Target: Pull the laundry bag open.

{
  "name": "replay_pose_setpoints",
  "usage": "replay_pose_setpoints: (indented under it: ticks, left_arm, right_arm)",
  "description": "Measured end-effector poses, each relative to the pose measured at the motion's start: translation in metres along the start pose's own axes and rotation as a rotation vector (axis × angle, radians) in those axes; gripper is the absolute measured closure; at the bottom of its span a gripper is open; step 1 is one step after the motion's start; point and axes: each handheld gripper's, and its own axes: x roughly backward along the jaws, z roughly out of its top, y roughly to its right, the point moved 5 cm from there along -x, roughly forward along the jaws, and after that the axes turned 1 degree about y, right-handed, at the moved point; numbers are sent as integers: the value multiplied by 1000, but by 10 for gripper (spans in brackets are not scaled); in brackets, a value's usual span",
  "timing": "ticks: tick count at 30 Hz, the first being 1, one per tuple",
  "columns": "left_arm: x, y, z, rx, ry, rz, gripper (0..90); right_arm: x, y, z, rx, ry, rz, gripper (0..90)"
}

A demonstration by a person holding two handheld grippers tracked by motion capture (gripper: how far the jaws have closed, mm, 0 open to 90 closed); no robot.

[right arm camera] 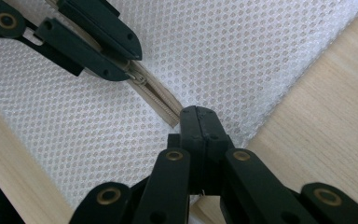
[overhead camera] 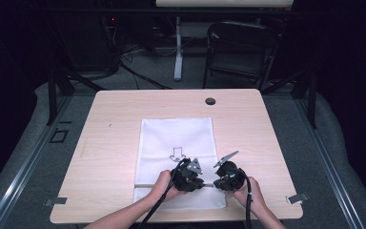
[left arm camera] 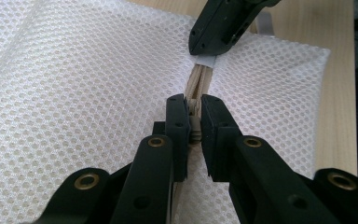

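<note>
Both grippers grip the mesh bag (overhead camera: pixel 176 138) — left gripper (left arm camera: pixel 193 122) pinching zipper pull (left arm camera: pixel 195 133), right gripper (right arm camera: pixel 198 122) clamping zipper end.

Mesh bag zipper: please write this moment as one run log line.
left gripper: shut on zipper slider | right gripper: shut on mesh bag at zipper end | table: bag flat

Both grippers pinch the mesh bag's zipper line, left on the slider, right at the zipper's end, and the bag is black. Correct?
Not quite: the mesh bag is white, as the high view shows. The rest holds: the left gripper is shut on the slider, and the right gripper pinches the bag at the zipper's end.
</note>
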Motion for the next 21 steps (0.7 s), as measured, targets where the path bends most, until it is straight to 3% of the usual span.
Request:
replay_pose_setpoints:
  ticks: [7,15,19,21]
  left_arm:
    - [4,-1,-3,0,-9,2,819]
    - [10,-3,-9,-5,-19,12,819]
    - [13,-6,-14,14,-18,1,819]
    - [11,-5,-14,1,-25,4,818]
  right_arm:
    - [1,2,0,22,-23,-19,900]
    - [1,0,-1,1,-16,-9,900]
    - [1,1,0,20,-24,-16,900]
    - [1,1,0,21,-24,-12,900]
